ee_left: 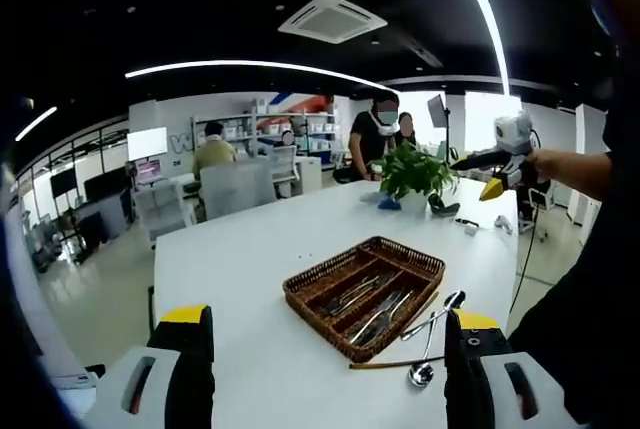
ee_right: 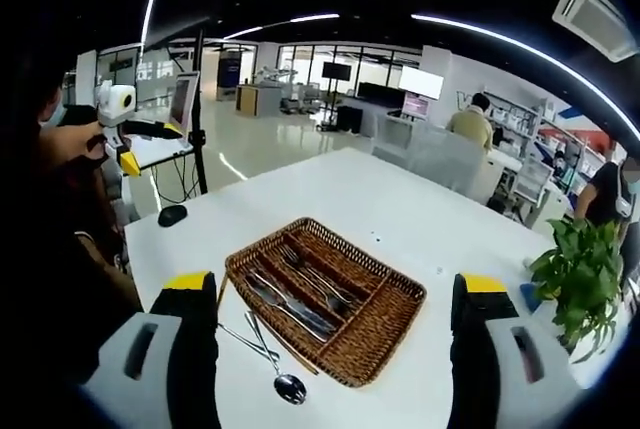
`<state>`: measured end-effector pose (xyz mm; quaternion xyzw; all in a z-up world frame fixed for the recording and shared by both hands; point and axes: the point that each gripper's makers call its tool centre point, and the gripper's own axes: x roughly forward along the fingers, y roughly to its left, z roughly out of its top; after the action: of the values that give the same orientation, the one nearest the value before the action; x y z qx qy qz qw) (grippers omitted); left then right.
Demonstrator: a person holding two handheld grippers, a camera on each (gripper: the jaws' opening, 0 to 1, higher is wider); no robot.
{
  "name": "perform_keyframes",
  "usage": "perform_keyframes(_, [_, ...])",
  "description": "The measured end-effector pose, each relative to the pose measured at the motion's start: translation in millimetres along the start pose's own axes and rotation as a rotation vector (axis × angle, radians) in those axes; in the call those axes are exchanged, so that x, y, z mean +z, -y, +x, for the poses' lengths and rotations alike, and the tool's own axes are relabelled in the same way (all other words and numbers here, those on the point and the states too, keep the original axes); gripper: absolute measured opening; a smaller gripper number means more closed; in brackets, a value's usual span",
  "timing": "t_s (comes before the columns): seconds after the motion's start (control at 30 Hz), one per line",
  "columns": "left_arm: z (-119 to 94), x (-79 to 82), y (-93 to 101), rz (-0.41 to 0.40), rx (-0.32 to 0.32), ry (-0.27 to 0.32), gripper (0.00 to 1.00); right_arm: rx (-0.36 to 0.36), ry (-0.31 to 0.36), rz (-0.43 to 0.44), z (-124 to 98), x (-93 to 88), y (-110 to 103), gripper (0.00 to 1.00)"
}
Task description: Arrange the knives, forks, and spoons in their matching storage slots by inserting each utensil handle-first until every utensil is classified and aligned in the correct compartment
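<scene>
A brown wicker cutlery basket (ee_left: 300, 284) (ee_right: 240, 264) with long compartments lies on the white table. Forks and knives (ee_left: 365, 294) (ee_right: 300, 294) lie in its slots. Two metal spoons (ee_left: 432, 334) (ee_right: 270, 359) rest on the table just outside the basket, beside a thin brown stick (ee_left: 395, 359). My left gripper (ee_left: 328, 334) is open above the near table edge, short of the basket, with nothing between its jaws. My right gripper (ee_right: 337, 299) is open on the opposite side, also holding nothing. Each gripper shows in the other's view, held by a hand: the right (ee_left: 495, 187), the left (ee_right: 128, 161).
A potted green plant (ee_left: 415, 171) (ee_right: 575, 269) stands at one end of the table (ee_left: 250, 249) (ee_right: 400, 209). A black mouse (ee_right: 172, 215) lies near one corner. Grey chairs and several people are beyond the far side.
</scene>
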<state>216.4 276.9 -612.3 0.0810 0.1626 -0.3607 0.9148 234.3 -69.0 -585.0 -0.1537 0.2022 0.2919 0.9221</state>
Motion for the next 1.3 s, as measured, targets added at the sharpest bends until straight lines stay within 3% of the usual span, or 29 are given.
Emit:
perform_keyframes(0.27, [-3.8, -5.9, -2.9, -0.02, 0.009, -0.024, 1.0, 0.019, -0.003, -0.03, 3.7, 0.6, 5.8, 0.99])
perform_keyframes(0.33, [-5.4, -6.3, -1.2, -0.005, 0.007, -0.028, 1.0, 0.058, 0.001, -0.034, 7.8, -6.1, 1.3, 0.98])
perform_keyframes(0.63, [-1.1, -21.2, 3.4, -0.028, -0.013, -0.068, 1.0, 0.094, -0.047, -0.059, 30.8, -46.5, -6.3, 0.95])
perform_keyframes(0.93, [0.7, -20.3, 7.5, -0.024, -0.018, -0.078, 1.0, 0.149, -0.101, -0.108, 48.3, -84.0, -19.8, 0.85])
perform_keyframes(1.3, [-1.2, -21.6, 12.4, -0.007, -0.019, -0.084, 1.0, 0.217, -0.15, -0.145, 61.3, -114.3, -43.0, 0.8])
